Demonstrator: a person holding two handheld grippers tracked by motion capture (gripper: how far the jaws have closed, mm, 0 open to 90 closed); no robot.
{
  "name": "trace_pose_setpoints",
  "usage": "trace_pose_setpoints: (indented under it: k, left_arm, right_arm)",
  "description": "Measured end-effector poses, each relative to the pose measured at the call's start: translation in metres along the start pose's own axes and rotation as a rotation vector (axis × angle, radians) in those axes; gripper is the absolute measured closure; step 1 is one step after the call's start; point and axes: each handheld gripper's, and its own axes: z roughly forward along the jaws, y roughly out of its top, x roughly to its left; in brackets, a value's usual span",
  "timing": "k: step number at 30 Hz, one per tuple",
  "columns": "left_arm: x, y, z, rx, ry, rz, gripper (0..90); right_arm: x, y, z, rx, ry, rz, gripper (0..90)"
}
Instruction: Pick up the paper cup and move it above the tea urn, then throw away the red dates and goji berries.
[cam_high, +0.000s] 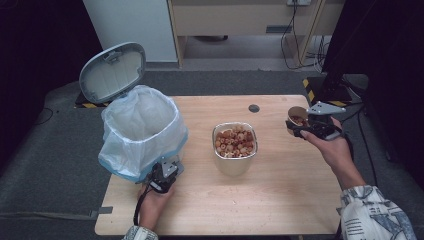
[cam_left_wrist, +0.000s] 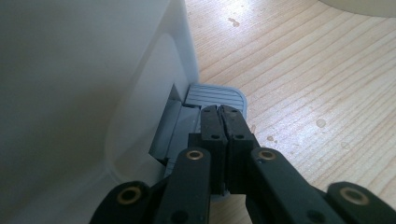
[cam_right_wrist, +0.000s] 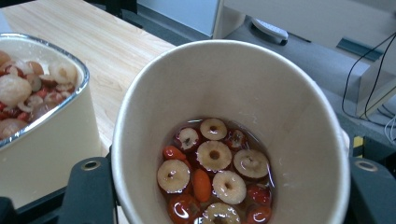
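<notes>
Meanwhile right hand-held gripper (cam_high: 306, 128) grips paper cup (cam_right_wrist: 233, 135) w/ fruit — lifted.

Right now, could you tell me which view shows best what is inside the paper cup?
The right gripper view: it looks straight into the cup, showing sliced fruit in liquid. The high view shows the cup small and far off, in the right gripper.

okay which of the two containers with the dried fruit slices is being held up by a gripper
The paper cup, clamped in the right gripper at the table's right edge. The other, the metal-rimmed bowl, stands free mid-table, heaped with fruit, with no gripper on it.
</notes>
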Motion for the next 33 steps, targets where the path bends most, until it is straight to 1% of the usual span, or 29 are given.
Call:
trace_pose_setpoints:
  k: [5, 6, 7, 13, 17, 18, 19, 20, 25, 26, 27, 28, 30, 31, 33]
  left_arm:
    - [0.000, 0.000, 0.000, 0.000, 0.000, 0.002, 87.8]
    - [0.000, 0.000, 0.000, -0.001, -0.003, -0.002, 87.8]
    - [0.000, 0.000, 0.000, -0.001, -0.003, -0.002, 87.8]
    - [0.000, 0.000, 0.000, -0.002, -0.002, -0.004, 87.8]
    - [0.000, 0.000, 0.000, -0.002, -0.002, -0.003, 87.8]
    - [0.000, 0.000, 0.000, -0.002, -0.002, -0.004, 87.8]
    - [0.000, 0.000, 0.000, -0.002, -0.002, -0.004, 87.8]
    - [0.000, 0.000, 0.000, -0.002, 0.000, -0.002, 87.8]
    - [0.000, 0.000, 0.000, -0.002, -0.002, -0.003, 87.8]
    - [0.001, -0.001, 0.000, -0.003, -0.003, -0.004, 87.8]
    - [0.001, -0.001, 0.000, -0.003, -0.003, -0.004, 87.8]
    - [0.001, -0.001, 0.000, -0.005, -0.005, -0.009, 87.8]
    - [0.001, -0.001, 0.000, -0.005, -0.006, -0.009, 87.9]
    - [0.001, -0.001, 0.000, -0.006, -0.004, -0.008, 87.8]
    - [0.001, -0.001, 0.000, -0.007, -0.003, -0.010, 87.8]
  right_arm:
    - [-0.003, 0.010, 0.003, -0.009, 0.008, -0.014, 34.3]
    - [-0.005, 0.015, 0.005, -0.012, 0.008, -0.025, 34.3]
    - [-0.005, 0.015, 0.005, -0.012, 0.008, -0.025, 34.3]
    - [-0.011, 0.032, 0.013, -0.026, 0.016, -0.045, 34.4]
    - [-0.012, 0.037, 0.016, -0.029, 0.022, -0.046, 34.4]
    - [-0.012, 0.040, 0.018, -0.023, 0.024, -0.056, 34.4]
    - [-0.012, 0.040, 0.018, -0.023, 0.024, -0.056, 34.4]
    - [-0.013, 0.044, 0.019, -0.018, 0.022, -0.072, 34.4]
    - [-0.013, 0.053, 0.022, -0.027, 0.026, -0.081, 34.4]
    - [-0.013, 0.057, 0.023, -0.030, 0.033, -0.093, 34.5]
    - [-0.013, 0.057, 0.023, -0.030, 0.033, -0.093, 34.5]
    - [-0.012, 0.062, 0.025, -0.028, 0.039, -0.111, 34.5]
    - [-0.012, 0.064, 0.026, -0.028, 0.041, -0.117, 34.5]
    - [-0.012, 0.069, 0.027, -0.034, 0.048, -0.133, 34.5]
    - [-0.012, 0.072, 0.027, -0.036, 0.053, -0.138, 34.5]
